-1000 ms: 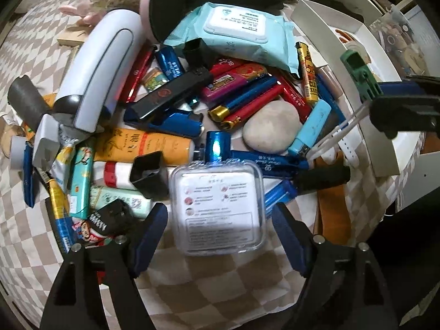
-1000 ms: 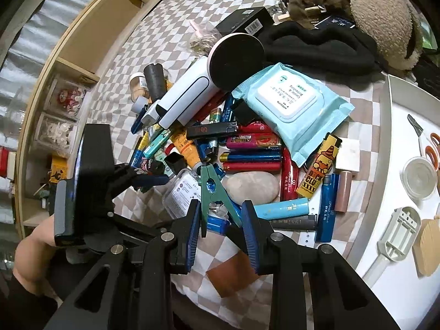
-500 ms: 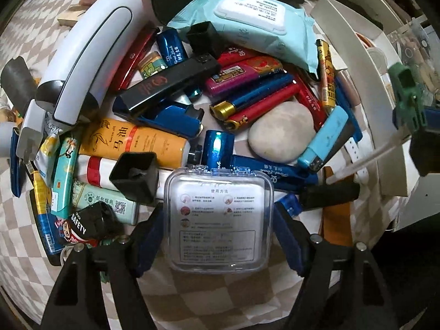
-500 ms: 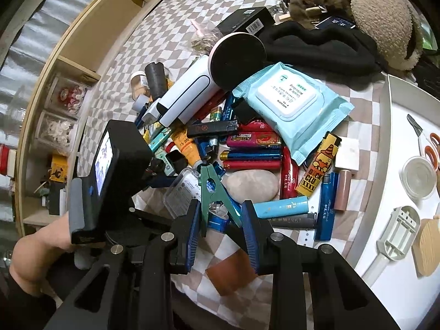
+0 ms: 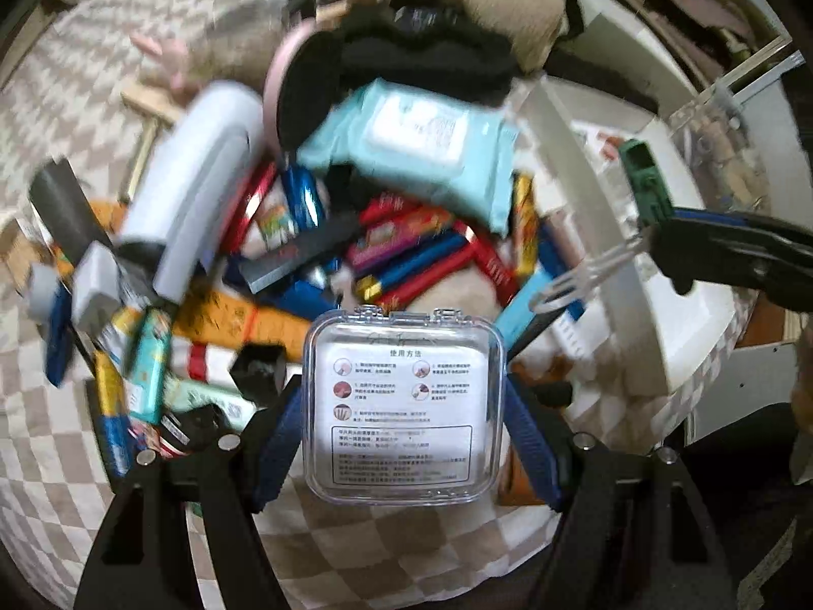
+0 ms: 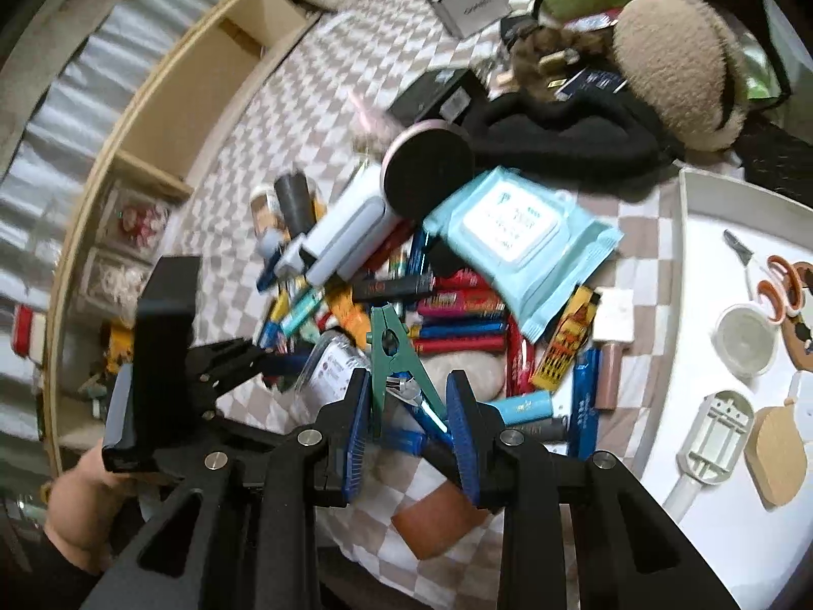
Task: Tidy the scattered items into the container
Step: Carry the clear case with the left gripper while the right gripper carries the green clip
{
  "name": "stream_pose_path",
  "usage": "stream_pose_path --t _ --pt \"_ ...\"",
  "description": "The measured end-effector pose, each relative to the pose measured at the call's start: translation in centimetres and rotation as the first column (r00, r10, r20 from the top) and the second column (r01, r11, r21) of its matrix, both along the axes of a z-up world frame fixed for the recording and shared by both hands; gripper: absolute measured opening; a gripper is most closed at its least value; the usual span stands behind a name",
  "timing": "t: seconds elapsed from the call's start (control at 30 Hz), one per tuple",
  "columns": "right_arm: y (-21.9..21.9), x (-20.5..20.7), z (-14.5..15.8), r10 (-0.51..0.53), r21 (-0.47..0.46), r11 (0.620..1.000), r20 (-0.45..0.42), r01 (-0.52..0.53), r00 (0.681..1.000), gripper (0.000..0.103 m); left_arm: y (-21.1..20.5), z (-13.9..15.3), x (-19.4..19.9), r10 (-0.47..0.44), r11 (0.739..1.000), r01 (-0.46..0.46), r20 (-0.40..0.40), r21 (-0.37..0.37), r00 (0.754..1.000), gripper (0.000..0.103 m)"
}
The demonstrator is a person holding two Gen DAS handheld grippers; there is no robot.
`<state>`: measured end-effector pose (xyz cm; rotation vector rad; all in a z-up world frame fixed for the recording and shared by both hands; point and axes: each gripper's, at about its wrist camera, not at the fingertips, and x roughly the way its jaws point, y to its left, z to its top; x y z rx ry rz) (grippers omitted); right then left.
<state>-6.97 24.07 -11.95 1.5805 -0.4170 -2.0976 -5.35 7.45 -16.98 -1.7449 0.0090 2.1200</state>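
Note:
My left gripper (image 5: 404, 427) is shut on a clear plastic case (image 5: 404, 406) with a printed label and holds it above the pile; the case also shows in the right wrist view (image 6: 333, 363). My right gripper (image 6: 409, 414) is shut on a green clip (image 6: 394, 351), which also shows in the left wrist view (image 5: 645, 183). Below lies a heap of lighters and tubes (image 6: 457, 325), a blue wipes pack (image 6: 513, 229) and a white handheld device (image 6: 350, 234). The white tray (image 6: 683, 264) stands at the right.
The tray holds scissors (image 6: 762, 264), a round lid (image 6: 744, 338) and a wooden piece (image 6: 777, 457). A black cloth (image 6: 559, 127), a beige plush (image 6: 681, 66) and boxes lie behind the pile. A wooden shelf (image 6: 167, 122) runs along the left. A brown card (image 6: 437, 521) lies under my right gripper.
My left gripper closed on the clear case and lifted it off the pile. The right gripper keeps holding the green clip, shifting slightly.

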Motion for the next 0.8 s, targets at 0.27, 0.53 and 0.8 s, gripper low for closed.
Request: stream_pose_path --t 0.27,0.53,0.8 --pt "3.8 -0.4 3.2 -0.134 -0.096 0.987 -0.087 0.126 0.987 0.031 -0.4 4.4 -1.1 0.051 0.995 -0.043 -0.084 0.093 0.995 0.075" --pt "8.0 0.1 5.2 -0.264 -0.175 0.955 -0.125 0.24 0.957 0.031 0.9 8.1 -1.6 0.069 0.987 -0.043 -0.158 0.158 0.985 0.075" --pt "11.9 1.0 5.7 -0.367 -0.206 0.918 -0.122 0.339 0.922 0.031 3.6 10.1 -1.9 0.055 0.977 -0.011 -0.202 0.211 0.978 0.075"
